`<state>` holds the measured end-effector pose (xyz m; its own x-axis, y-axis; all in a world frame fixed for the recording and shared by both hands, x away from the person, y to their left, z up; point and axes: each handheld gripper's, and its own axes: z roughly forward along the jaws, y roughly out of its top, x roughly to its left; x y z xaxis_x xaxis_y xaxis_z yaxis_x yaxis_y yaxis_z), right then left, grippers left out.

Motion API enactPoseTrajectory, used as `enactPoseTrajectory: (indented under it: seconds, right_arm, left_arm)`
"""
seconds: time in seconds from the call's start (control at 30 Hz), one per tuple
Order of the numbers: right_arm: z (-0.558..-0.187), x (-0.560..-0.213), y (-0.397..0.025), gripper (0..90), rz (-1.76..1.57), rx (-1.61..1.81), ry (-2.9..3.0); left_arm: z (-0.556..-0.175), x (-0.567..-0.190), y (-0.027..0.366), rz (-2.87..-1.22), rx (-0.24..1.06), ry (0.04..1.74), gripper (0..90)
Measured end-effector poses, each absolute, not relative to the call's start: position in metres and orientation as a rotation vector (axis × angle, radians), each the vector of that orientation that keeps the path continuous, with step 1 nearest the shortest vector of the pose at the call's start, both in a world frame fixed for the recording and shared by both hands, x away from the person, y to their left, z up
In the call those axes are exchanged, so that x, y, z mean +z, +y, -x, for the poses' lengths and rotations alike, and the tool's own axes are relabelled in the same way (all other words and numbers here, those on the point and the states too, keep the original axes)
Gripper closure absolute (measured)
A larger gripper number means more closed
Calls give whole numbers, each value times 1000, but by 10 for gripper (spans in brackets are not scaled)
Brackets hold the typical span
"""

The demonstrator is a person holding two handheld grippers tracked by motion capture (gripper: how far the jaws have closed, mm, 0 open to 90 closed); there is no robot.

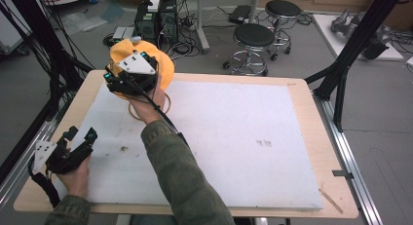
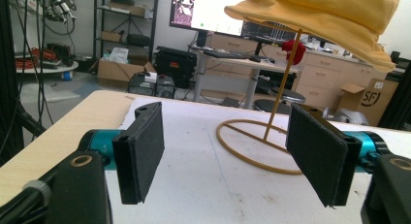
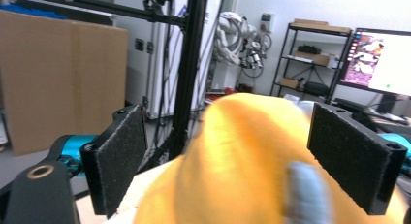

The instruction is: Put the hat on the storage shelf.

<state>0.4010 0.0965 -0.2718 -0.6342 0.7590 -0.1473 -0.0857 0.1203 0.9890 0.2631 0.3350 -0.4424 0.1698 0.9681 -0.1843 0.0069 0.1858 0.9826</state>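
We can read 1 marking: "SF" in brackets, printed dark on the side of a cardboard box [image 2: 369, 99] at the far right of the left gripper view. The monitor [image 2: 206, 10] far behind the table shows a page, but its writing is too small for us to read. We find no other legible lettering.

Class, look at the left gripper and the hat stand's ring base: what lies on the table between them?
Nothing: in the left gripper view, bare white mat runs from the left gripper to the stand's ring base.
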Motion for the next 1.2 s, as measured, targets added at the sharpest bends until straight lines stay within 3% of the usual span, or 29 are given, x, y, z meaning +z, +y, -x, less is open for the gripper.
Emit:
enactPoseTrajectory:
  seconds: [0.4, 1.2]
  right_arm:
    - [-404, -249, 24, 117, -750, 1547, 1686]
    - [-368, -302, -81, 113, -899, 1548, 1655]
  left_arm:
    - [-259, -442, 339, -1130, 962, 1169, 301]
    - [-258, -443, 332, -1147, 929, 1155, 301]
